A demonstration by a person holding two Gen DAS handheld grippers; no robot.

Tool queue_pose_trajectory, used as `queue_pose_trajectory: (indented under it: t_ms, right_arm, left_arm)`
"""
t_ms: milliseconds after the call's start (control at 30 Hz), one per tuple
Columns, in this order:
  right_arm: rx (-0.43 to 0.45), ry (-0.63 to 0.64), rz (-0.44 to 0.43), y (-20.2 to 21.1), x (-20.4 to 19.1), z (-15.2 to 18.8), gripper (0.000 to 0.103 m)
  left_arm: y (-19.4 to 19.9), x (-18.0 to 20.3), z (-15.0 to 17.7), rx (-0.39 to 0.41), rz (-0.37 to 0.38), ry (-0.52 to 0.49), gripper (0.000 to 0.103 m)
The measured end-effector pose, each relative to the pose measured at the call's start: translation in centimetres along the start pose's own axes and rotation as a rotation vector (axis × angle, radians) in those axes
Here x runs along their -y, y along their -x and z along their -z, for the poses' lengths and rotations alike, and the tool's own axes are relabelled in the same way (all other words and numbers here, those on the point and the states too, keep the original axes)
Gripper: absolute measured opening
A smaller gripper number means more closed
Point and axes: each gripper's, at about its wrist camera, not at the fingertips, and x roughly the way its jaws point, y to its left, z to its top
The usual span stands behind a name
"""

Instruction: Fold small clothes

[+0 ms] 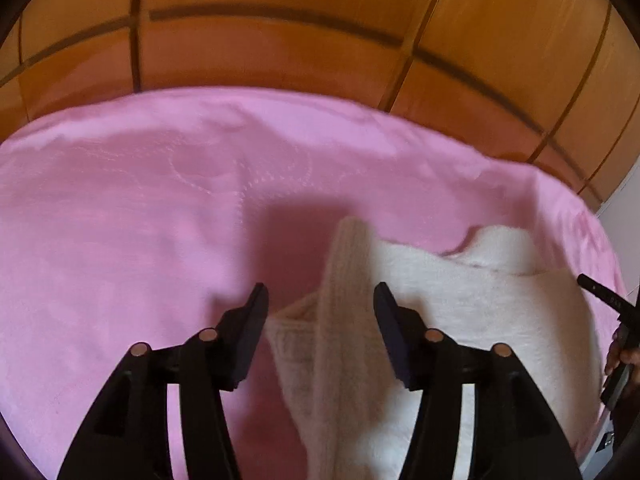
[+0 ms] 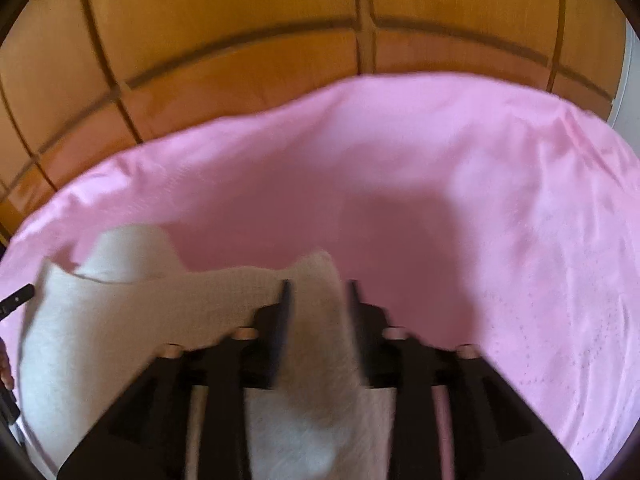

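Nearest the left wrist camera, the left claw (image 1: 320, 300) stands wide open, its two dark fingers (image 1: 248, 332) spread to either side of a raised sleeve-like strip of the white knit garment (image 1: 460, 292). The strip runs up between the fingers without either pad visibly pressing on it. In the right wrist view, the right claw (image 2: 318, 292) has its fingers (image 2: 282, 320) drawn in close on a similar ribbed strip of the white knit garment (image 2: 120, 312), which fills the gap between them; it looks gripped, though motion blur softens the edges.

The garment's fuzzy body lies spread between the two claws, to the right of the left claw and to the left of the right one, with a notch-like dip in its far edge. It rests on a pink bed cover (image 1: 140, 220), which stretches out wide beyond and to both sides. At the right edge of the left view, part of the other tool and a bit of hand (image 1: 618, 356) show.

Farthest off, behind the cover's edge, stands a wooden paneled wall (image 1: 280, 40) with dark grooves crossing it.
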Motion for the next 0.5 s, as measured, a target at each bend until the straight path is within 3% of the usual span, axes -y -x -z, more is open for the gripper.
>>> queue_pose_trajectory:
  t_ms: [33,133,367,500]
  right_arm:
    - [0.02,-0.001,-0.017,1.1,-0.5,0.3,0.058]
    - [0.05,0.023,-0.068,3.6,-2.5,1.4,0.058]
    - [0.017,0.145,-0.307,7.0,-10.4,6.6,0.058]
    - [-0.033,0.244,-0.287,5.1,-14.2,8.8,0.058]
  left_arm:
    - [0.6,0.1,0.2,0.009,-0.005,-0.009,0.055]
    - [3.2,1.3,1.7,0.038,-0.01,-0.058,0.056]
    - [7.3,4.2,8.0,0.058,0.023,-0.139,0.063]
    - [6.5,4.8,10.5,0.001,-0.063,-0.188,0.064]
